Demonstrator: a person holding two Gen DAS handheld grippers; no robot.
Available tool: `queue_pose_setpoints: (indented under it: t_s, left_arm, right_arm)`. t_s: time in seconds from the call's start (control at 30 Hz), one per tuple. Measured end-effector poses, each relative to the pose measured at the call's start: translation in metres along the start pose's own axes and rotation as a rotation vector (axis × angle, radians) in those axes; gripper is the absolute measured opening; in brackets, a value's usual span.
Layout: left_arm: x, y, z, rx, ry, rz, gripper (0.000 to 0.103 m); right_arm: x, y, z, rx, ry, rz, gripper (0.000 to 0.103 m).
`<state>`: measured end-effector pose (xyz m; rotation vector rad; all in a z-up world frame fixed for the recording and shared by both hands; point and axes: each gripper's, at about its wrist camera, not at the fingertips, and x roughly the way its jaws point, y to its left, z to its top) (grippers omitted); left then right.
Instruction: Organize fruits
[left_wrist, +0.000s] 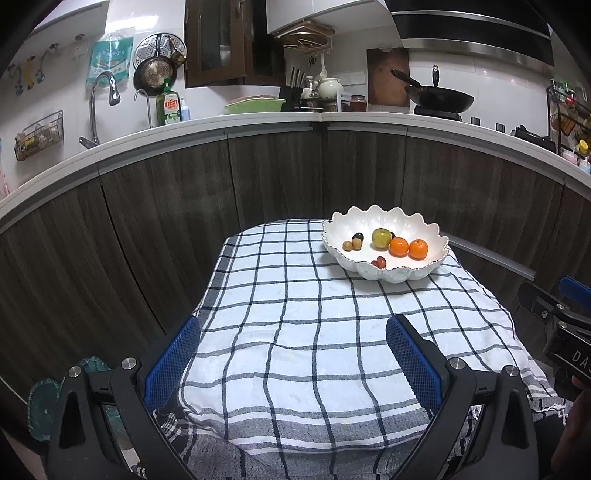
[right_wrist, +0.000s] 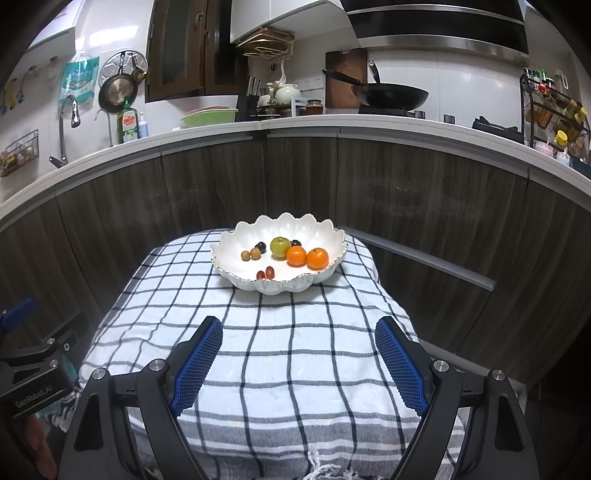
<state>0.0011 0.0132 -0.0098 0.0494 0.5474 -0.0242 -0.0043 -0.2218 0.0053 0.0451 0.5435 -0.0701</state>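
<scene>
A white scalloped bowl (left_wrist: 388, 275) (right_wrist: 229, 243) stands at the far end of a small table under a blue-checked cloth (left_wrist: 314, 332) (right_wrist: 258, 350). Inside lie two oranges (left_wrist: 399, 246) (right_wrist: 296, 256), a green apple (left_wrist: 381, 238) (right_wrist: 280, 247), two tan round fruits (left_wrist: 351, 244) (right_wrist: 250, 254), two small red fruits (left_wrist: 379, 262) (right_wrist: 266, 273) and dark ones (left_wrist: 357, 236) (right_wrist: 261, 246). My left gripper (left_wrist: 293, 325) is open over the near cloth, empty. My right gripper (right_wrist: 299, 325) is open too, empty, well short of the bowl.
A dark wood-fronted kitchen counter (left_wrist: 258, 125) curves behind the table, with a sink tap (left_wrist: 98, 107), a green dish tub (left_wrist: 255, 105) and a black wok (left_wrist: 437, 98) on it. The other gripper's body shows at the frame edge (left_wrist: 565, 332) (right_wrist: 33, 369).
</scene>
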Motion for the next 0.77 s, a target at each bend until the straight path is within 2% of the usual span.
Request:
queue_pose_setpoints:
  t_s: [0.77]
  left_arm:
    - [0.0042,0.0002,-0.0007,-0.003,0.013,-0.001,0.103]
  right_arm:
    - [0.001,-0.0006,-0.0005,0.002,0.005,-0.005,0.086]
